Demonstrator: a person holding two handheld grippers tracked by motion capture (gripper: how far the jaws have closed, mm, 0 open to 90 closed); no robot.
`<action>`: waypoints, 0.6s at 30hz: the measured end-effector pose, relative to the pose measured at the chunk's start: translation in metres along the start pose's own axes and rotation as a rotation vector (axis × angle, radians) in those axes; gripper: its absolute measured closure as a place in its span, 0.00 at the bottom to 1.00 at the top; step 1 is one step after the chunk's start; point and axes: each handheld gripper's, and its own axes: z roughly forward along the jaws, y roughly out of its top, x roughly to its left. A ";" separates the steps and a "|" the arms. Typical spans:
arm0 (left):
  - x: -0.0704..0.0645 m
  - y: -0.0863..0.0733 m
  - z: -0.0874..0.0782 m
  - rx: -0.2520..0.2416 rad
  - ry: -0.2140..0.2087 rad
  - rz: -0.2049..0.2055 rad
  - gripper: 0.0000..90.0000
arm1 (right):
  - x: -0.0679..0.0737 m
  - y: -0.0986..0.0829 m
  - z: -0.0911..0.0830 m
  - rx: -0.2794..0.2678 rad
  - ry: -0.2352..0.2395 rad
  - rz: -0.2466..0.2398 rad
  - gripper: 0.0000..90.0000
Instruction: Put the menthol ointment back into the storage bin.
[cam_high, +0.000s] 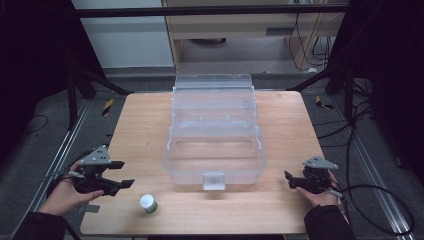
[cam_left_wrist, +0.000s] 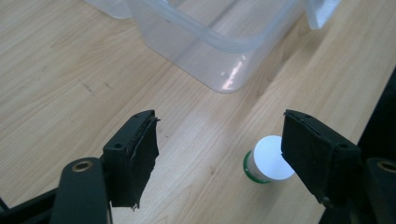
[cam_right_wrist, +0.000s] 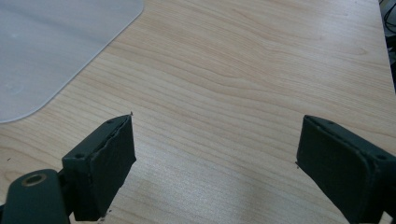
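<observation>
White-lidded jar (cam_high: 148, 202) near wide-open left gripper (cam_high: 123, 174), untouched.

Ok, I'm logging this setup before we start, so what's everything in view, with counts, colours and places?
Storage box: one, clear plastic, open, mid-table, latch tab facing the person.
Small jar: one, white lid with green rim, near edge, left of the box.
Table: one, light wood.
Cables: several, black, on the floor at right.
Left gripper: one, black, jaws open, near left corner, aimed toward the jar.
Right gripper: one, black, jaws open, near right edge.
</observation>
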 end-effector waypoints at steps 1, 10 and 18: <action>0.000 0.000 0.000 0.000 0.000 0.000 0.30 | 0.000 0.000 0.000 0.003 -0.001 -0.002 0.13; -0.010 0.008 0.008 0.094 -0.063 0.102 0.31 | 0.000 0.000 0.000 0.005 0.002 -0.002 0.13; -0.018 0.010 0.016 0.169 -0.098 0.158 0.31 | 0.001 0.000 0.001 0.008 0.005 -0.012 0.13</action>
